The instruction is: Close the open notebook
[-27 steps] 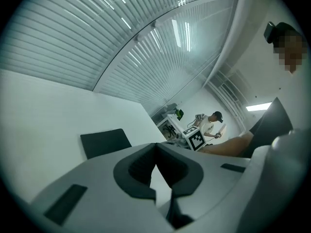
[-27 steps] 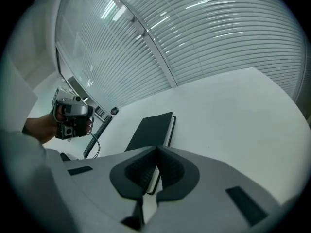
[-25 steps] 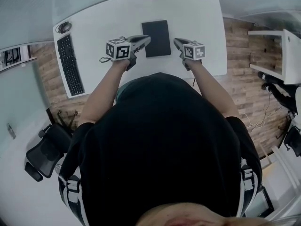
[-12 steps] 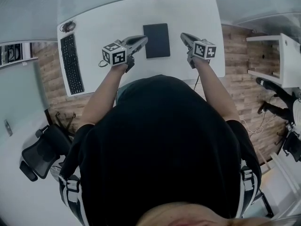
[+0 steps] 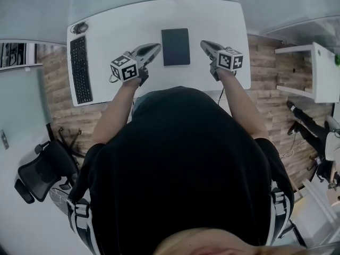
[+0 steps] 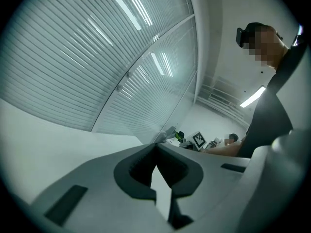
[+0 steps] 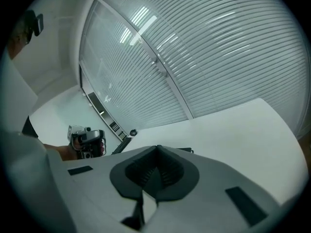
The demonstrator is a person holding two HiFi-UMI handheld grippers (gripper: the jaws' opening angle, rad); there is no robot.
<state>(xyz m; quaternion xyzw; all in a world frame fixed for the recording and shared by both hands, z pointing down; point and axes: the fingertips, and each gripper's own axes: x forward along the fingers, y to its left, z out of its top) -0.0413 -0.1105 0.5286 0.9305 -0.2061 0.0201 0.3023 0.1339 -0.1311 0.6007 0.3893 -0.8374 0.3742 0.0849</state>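
Looks finished, with the dark notebook [image 5: 176, 47] lying closed and flat on the white desk [image 5: 223, 20] between the left gripper [image 5: 154, 47] and the right gripper [image 5: 205, 44], both empty with jaws together, not touching it; next, probably only drawing away without brushing it.

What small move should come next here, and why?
Probably just draw both grippers back to rest. The notebook lies flat on the desk with its dark cover shut. The left gripper and right gripper sit either side of it, jaws together and holding nothing.
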